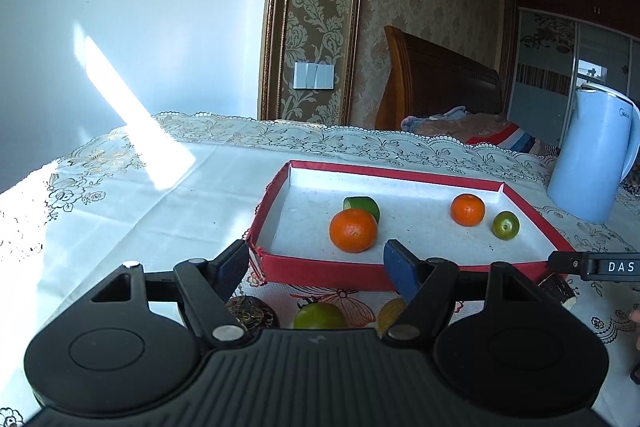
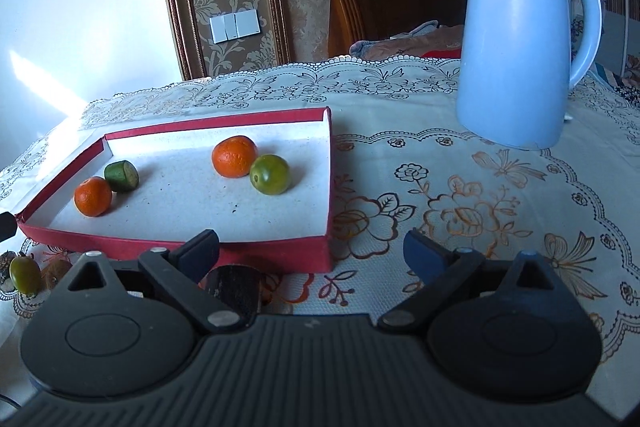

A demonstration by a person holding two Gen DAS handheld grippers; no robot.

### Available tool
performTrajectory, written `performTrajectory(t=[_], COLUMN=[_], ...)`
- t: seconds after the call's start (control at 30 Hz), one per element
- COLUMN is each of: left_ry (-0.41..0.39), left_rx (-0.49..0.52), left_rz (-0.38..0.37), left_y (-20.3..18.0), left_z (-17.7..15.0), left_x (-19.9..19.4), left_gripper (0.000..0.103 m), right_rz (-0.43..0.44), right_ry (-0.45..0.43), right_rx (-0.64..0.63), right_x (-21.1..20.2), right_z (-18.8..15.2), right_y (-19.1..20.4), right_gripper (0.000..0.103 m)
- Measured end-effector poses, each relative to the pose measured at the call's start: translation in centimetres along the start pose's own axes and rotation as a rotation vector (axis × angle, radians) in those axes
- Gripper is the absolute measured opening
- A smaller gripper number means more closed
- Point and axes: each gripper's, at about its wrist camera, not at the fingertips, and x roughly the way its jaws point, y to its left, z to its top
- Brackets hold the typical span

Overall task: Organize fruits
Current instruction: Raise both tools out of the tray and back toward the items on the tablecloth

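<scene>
A red tray (image 1: 320, 269) (image 2: 276, 255) with a white floor holds two oranges (image 1: 353, 230) (image 1: 467, 209), a cut green piece (image 1: 364, 205) and a green fruit (image 1: 505, 225). They also show in the right wrist view: oranges (image 2: 93, 195) (image 2: 234, 156), green piece (image 2: 121, 175), green fruit (image 2: 269, 174). My left gripper (image 1: 316, 267) is open and empty over the tray's near wall. Below it on the cloth lie a green fruit (image 1: 320, 315), a dark fruit (image 1: 250, 311) and a yellowish one (image 1: 390, 313). My right gripper (image 2: 312, 253) is open and empty at the tray's near right corner, above a dark cut piece (image 2: 236, 285).
A light blue kettle (image 2: 516, 43) (image 1: 592, 155) stands at the back right of the table. A lace tablecloth (image 2: 440, 211) covers the table. A green fruit (image 2: 25, 275) lies left of the tray in the right wrist view. A wooden headboard and bedding are behind.
</scene>
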Motion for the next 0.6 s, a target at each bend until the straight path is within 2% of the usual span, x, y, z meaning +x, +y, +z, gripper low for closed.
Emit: performTrajectory(t=[0.1,0.27,0.3,0.37,0.6], left_ry=[0.010,-0.009,0.010,0.017,-0.009], left_rx=[-0.011,0.070,0.059,0.041,0.133], left_rz=[0.019,0.058,0.056,0.004,0.052], left_y=[0.7,1.5,1.9,2.7,1.0], left_z=[-0.1,-1.6,-1.6,-1.7,-2.0], left_x=[-0.1,-1.0,-1.0,-1.4,-2.0], left_gripper=[0.074,0.074,0.074,0.074,0.074], right_rz=[0.000,0.004,0.006,0.008,0.004], right_ry=[-0.006,-0.002,-0.001,0.000,0.001], right_rx=[0.007,-0.002,-0.003,-0.010,-0.010], right_x=[-0.2,-0.1,-0.1,-0.1,-0.1], right_z=[0.0,-0.1,-0.1,-0.2,-0.2], right_y=[-0.1,0.1,0.2,0.4,0.3], right_gripper=[0.099,0.099,0.099,0.100,0.100])
